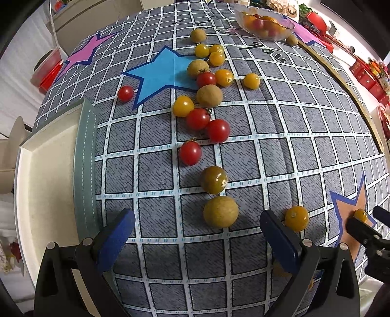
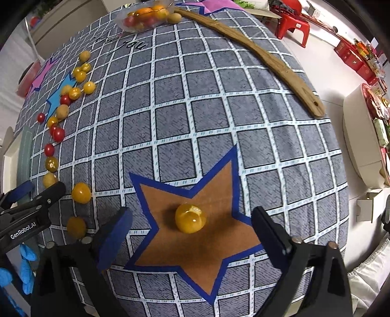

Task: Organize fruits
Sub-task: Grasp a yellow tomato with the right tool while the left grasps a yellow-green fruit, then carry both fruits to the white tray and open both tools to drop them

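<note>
Left wrist view: the left gripper (image 1: 197, 240) was held with fingers apart above the grid-patterned tablecloth (image 1: 304, 151), nothing between them. A tan round fruit (image 1: 220, 211) lay just ahead, and a trail of red and yellow cherry tomatoes (image 1: 198, 118) ran toward the clear bowl (image 1: 264, 23) near the far edge.

Right wrist view: the right gripper (image 2: 192, 230) was spread wide. One yellow tomato (image 2: 190, 218) was seen resting on the brown star (image 2: 195, 219), between the fingers but untouched by them.
</note>
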Tool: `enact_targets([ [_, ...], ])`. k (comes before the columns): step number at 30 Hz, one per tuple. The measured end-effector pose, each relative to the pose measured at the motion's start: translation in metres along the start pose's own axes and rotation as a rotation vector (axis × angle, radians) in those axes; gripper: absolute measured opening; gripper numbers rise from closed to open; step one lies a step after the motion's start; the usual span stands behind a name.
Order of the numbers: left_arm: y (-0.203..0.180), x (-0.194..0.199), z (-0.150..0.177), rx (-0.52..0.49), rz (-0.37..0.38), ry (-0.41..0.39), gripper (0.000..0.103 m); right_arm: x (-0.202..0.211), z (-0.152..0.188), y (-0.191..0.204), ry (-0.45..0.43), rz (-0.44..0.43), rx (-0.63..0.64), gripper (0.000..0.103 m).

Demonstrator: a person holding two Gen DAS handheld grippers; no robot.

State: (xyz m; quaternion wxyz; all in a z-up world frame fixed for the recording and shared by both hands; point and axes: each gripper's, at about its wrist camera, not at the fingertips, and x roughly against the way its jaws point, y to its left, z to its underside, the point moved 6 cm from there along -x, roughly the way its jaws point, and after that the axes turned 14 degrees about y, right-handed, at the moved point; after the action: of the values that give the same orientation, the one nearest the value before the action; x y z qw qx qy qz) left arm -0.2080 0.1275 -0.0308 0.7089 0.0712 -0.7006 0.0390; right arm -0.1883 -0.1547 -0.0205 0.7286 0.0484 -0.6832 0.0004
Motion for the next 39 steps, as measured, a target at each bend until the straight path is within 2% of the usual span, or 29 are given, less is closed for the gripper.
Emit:
enact_targets([
  [2,-0.002,-0.001,0.003,-0.005,-0.002,0.013,0.083,-0.004,0.002,0.002,0.013,-0.009,-0.001,0.084],
  [6,-0.002,-0.003,0.003,0.01,0.019,0.028,0.083,-0.009,0.01,0.002,0.017,0.01,0.005,0.074],
  [9,-0.001,-0.002,0.004,0.007,0.033,0.021,0.072,-0.01,0.017,0.007,0.013,0.028,0.023,0.063],
  [11,-0.002,0.0,0.005,0.002,0.036,0.018,0.066,-0.01,0.019,0.014,0.007,0.043,0.036,0.046],
  [12,-0.004,0.001,0.005,-0.002,0.043,0.014,0.059,-0.011,0.018,0.02,0.003,0.045,0.04,0.041],
  [13,-0.005,0.002,0.006,-0.004,0.053,0.01,0.054,-0.009,0.019,0.023,0.002,0.043,0.044,0.031],
  [14,-0.007,0.005,0.007,-0.01,0.057,0.005,0.044,-0.009,0.018,0.03,0.003,0.036,0.046,0.026],
  [15,-0.01,0.008,0.007,-0.024,0.056,-0.002,0.032,-0.008,0.017,0.035,0.006,0.027,0.046,0.026],
  [16,-0.013,0.009,0.007,-0.036,0.06,-0.005,0.027,-0.006,0.017,0.036,0.008,0.017,0.045,0.026],
  [20,-0.017,0.016,0.01,-0.039,0.089,0.004,0.027,0.003,0.007,0.045,0.017,-0.072,0.028,0.026],
  [27,-0.004,0.032,0.019,-0.009,0.115,-0.01,0.027,0.015,-0.012,0.064,0.013,-0.094,0.055,0.026],
  [33,0.02,0.044,0.021,0.036,0.118,-0.037,0.027,0.017,-0.032,0.116,-0.005,-0.106,0.117,0.026],
  [39,0.067,0.049,0.031,0.116,0.092,-0.058,0.027,0.02,-0.037,0.175,-0.015,-0.139,0.211,0.026],
])
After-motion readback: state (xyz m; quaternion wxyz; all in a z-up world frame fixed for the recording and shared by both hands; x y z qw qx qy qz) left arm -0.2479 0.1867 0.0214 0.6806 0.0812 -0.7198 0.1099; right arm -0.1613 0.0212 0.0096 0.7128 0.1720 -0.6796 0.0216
